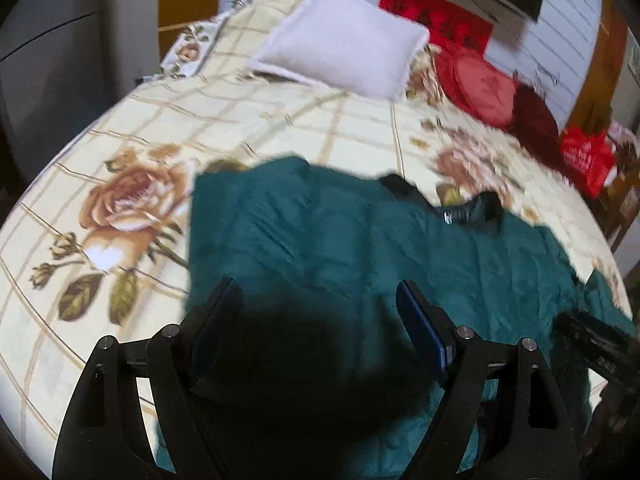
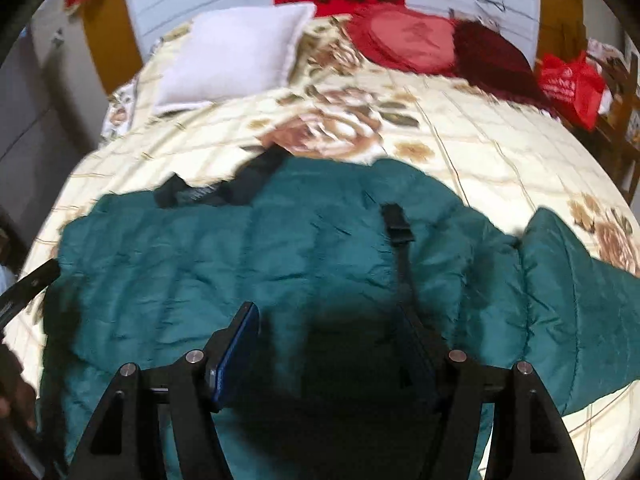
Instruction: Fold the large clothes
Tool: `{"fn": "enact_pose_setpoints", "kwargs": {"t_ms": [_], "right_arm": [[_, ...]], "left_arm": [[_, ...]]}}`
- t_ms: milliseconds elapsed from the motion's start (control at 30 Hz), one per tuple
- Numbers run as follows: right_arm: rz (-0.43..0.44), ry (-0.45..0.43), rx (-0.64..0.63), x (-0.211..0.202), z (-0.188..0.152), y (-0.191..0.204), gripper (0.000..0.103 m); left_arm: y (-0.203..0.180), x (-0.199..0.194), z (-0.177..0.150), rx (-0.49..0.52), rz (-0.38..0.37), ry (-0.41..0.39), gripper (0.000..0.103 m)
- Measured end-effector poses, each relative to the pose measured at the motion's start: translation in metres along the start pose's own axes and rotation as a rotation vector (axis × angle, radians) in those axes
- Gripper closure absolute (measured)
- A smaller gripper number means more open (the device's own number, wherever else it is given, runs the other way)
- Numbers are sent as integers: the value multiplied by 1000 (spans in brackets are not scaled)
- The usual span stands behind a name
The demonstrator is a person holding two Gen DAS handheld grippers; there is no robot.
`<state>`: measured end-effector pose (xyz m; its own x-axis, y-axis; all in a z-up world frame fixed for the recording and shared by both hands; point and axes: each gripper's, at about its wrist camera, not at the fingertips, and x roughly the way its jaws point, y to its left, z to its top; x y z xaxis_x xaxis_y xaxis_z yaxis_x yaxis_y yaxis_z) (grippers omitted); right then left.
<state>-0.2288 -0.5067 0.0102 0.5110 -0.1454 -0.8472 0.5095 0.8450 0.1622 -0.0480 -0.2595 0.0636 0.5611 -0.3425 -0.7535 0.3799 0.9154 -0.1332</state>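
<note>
A large dark green padded jacket (image 1: 320, 232) lies spread flat on the bed, its black collar (image 1: 472, 208) at the far edge. My left gripper (image 1: 320, 292) is open and empty, hovering above the jacket's left part. In the right wrist view the jacket (image 2: 248, 256) fills the middle, with one sleeve (image 2: 576, 292) stretched to the right and a black strap (image 2: 396, 224) lying on it. My right gripper (image 2: 328, 316) is open and empty above the jacket's near middle. The right gripper's body (image 1: 596, 344) shows at the left view's right edge.
The bed has a cream floral quilt (image 1: 132, 208). A white pillow (image 1: 340, 40) and red cushions (image 1: 480, 84) lie at the head. A red bag (image 2: 568, 84) sits at the far right beside wooden furniture. Grey cupboard doors (image 1: 48, 60) stand left of the bed.
</note>
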Motion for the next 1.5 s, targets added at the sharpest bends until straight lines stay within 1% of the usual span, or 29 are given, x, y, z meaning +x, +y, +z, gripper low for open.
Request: {"fn": "enact_pose_setpoints", "kwargs": {"t_ms": [67,167,233,367,400,433,500,567,667,700,733,833,900,933,1033,1167,1333,1500], "right_arm": [[4,18,8,12,-3,-3,37],[4,8,-9,9,-6,-6,37],[2,-1,-8,-1,-7,-9,37],[14,-88,7,-40,-13,-13,37],[30,-116,4,-52,-14,-11,37],[45,-124,0,-57,-15,-8,37],[80,-107,-26,-59,-20,3,37],[93,-73,-62,-49,-23,16,37],[59,-28,-78,-24,-26,24,37],[59,3,-66,-11,-29,24,37],[62,12,-62,-5,-31,23,37],[57,3,-67,-10,-32,22,37],[89,-13,-43,-24,-32,17,37],[88,-25,-35,-32,-33,14,37],[40,-69,-29,-52,-34,4,35],[12,-76,-4,-70,-39,-16,35],[-11,-87,29,-83,-47,-37,35],[-24,-93,66,-91,-52,-58,35]], "left_arm": [[-6,11,-9,14,14,32,22],[-13,20,-15,48,52,38,22],[-13,21,-14,42,54,41,22],[-12,21,-15,38,54,42,22],[-13,21,-16,40,58,40,22],[-14,22,-16,42,62,39,22],[-15,21,-17,44,67,39,22],[-15,22,-17,45,70,38,22],[-15,22,-17,50,73,37,22],[-15,21,-17,51,73,37,22],[-15,21,-17,51,71,40,22],[-16,14,-18,44,58,53,22],[-18,4,-20,40,40,47,22],[-20,-2,-21,39,32,43,22],[-27,-16,-24,27,-3,33,22],[-44,-36,-32,18,-69,26,22],[-67,-52,-40,56,-101,18,22],[-78,-58,-49,59,-126,37,22]]}}
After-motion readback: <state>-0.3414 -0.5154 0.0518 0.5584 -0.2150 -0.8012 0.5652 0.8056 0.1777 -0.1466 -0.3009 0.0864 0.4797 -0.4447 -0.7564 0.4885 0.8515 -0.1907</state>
